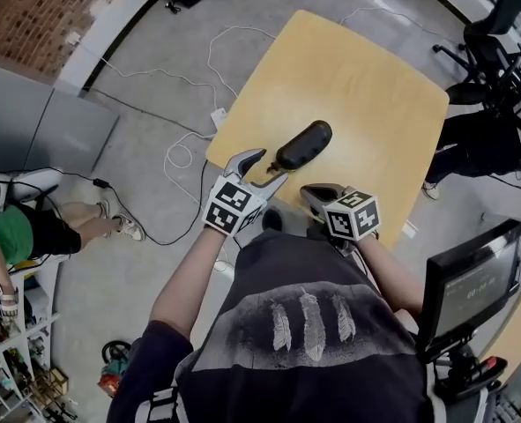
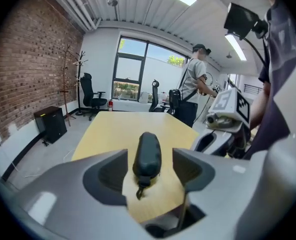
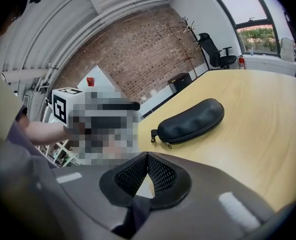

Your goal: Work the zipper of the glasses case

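Note:
The black glasses case (image 1: 302, 145) lies zipped shut on the wooden table (image 1: 357, 86), near its front edge. My left gripper (image 1: 262, 171) is open just short of the case's near end. In the left gripper view the case (image 2: 148, 151) lies ahead between the spread jaws, not touched by them, and its small strap and pull (image 2: 140, 190) hang towards me. My right gripper (image 1: 317, 196) is shut and empty, held at the table edge to the right of the case. From the right gripper view, the case (image 3: 190, 121) lies ahead and to the right of the closed gripper (image 3: 148, 156).
A monitor on a stand (image 1: 467, 285) is at my right. Cables (image 1: 185, 152) run over the floor left of the table. A person (image 2: 193, 84) stands beyond the table's far end, near office chairs (image 2: 90, 99). Another person (image 1: 13, 227) is at the left.

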Demonstrator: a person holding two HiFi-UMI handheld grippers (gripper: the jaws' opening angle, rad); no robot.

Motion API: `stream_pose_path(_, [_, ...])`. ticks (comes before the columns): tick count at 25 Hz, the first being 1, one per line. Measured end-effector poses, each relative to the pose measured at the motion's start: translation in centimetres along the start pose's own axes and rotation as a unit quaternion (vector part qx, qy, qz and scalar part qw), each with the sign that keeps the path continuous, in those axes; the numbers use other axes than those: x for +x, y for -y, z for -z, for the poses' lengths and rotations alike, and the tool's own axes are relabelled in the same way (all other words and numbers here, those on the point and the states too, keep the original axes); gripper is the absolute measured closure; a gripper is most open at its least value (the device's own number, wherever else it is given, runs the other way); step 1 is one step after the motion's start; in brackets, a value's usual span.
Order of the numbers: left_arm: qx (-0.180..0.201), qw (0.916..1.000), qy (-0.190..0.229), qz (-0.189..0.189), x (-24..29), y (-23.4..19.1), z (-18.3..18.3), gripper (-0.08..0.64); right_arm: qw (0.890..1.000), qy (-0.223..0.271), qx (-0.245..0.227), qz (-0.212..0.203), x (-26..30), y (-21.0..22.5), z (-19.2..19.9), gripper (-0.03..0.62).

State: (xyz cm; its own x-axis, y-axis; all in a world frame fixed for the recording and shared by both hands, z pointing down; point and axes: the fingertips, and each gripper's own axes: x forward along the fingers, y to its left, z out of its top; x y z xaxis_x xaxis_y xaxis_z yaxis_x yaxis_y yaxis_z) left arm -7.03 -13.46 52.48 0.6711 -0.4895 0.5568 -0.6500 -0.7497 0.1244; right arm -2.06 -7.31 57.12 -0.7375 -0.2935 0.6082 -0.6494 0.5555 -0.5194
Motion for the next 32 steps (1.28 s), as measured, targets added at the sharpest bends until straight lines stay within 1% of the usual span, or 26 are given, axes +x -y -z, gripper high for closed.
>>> stream_pose_path(2, [0.007,0.9999,-0.012,0.009,2.4,-0.2,-0.2,0.276,1.0,-0.01,0.001,0.006,0.8,1.2,0.5,0.589])
stream_pose_path(3, [0.015,0.9996,-0.021,0.012,3.9,-0.4,-0.3,0.27,1.0,-0.014,0.003,0.006,1.2,1.8,0.7,0.567])
stream_pose_path(4, [0.023,0.999,-0.034,0.016,5.4,-0.7,-0.2,0.27,1.0,-0.017,0.006,0.006,1.6,2.2,0.9,0.521])
stream_pose_path(6, [0.033,0.9969,-0.066,0.026,7.8,-1.2,0.3,0.27,1.0,-0.023,0.009,0.009,2.4,2.7,1.0,0.457])
stream_pose_path(7, [0.031,0.9956,-0.082,0.032,8.6,-1.4,0.7,0.27,0.999,-0.028,0.006,0.015,2.8,2.8,1.0,0.434])
stream_pose_path(10, [0.011,0.9918,-0.117,0.051,9.9,-1.5,2.2,0.272,0.999,-0.04,-0.006,0.035,3.6,3.5,1.3,0.42])
stream_pose_path(12, [-0.016,0.9898,-0.123,0.07,10.3,-1.0,2.7,0.273,0.998,-0.044,-0.007,0.043,4.0,3.8,1.3,0.42])
stream_pose_path(13, [-0.031,0.9888,-0.121,0.081,10.3,-0.8,2.8,0.29,0.998,-0.045,-0.004,0.046,4.2,3.9,1.3,0.42])
stream_pose_path(14, [-0.045,0.9879,-0.119,0.09,10.3,-0.6,2.8,0.328,0.998,-0.046,0.001,0.047,4.4,3.9,1.2,0.422])
stream_pose_path(15, [-0.055,0.9872,-0.115,0.096,10.2,-0.5,2.8,0.33,0.998,-0.046,0.009,0.046,4.6,4.0,1.2,0.426])
stream_pose_path(19, [-0.088,0.9848,-0.105,0.107,9.7,-0.8,2.7,0.337,0.998,-0.044,0.026,0.048,5.2,4.2,0.8,0.43])
stream_pose_path(23, [-0.118,0.9828,-0.094,0.107,9.3,-1.0,2.7,0.339,0.998,-0.042,0.032,0.043,5.6,4.2,0.6,0.445])
stream_pose_path(24, [-0.121,0.9826,-0.092,0.106,9.2,-1.0,2.7,0.339,0.998,-0.041,0.034,0.043,5.6,4.3,0.6,0.451])
stream_pose_path(26, [-0.122,0.9828,-0.09,0.105,9.2,-1.0,2.6,0.339,0.998,-0.042,0.035,0.045,5.6,4.6,0.7,0.489])
stream_pose_path(27, [-0.121,0.9829,-0.091,0.104,9.2,-0.9,2.5,0.339,0.997,-0.042,0.033,0.046,5.6,4.6,0.8,0.492])
stream_pose_path(29, [-0.12,0.983,-0.093,0.103,9.2,-0.9,2.5,0.339,0.997,-0.045,0.023,0.05,5.6,4.6,1.0,0.551])
stream_pose_path(32, [-0.118,0.9836,-0.096,0.098,9.3,-0.8,2.5,0.341,0.997,-0.048,0.002,0.053,5.7,4.2,1.1,0.589])
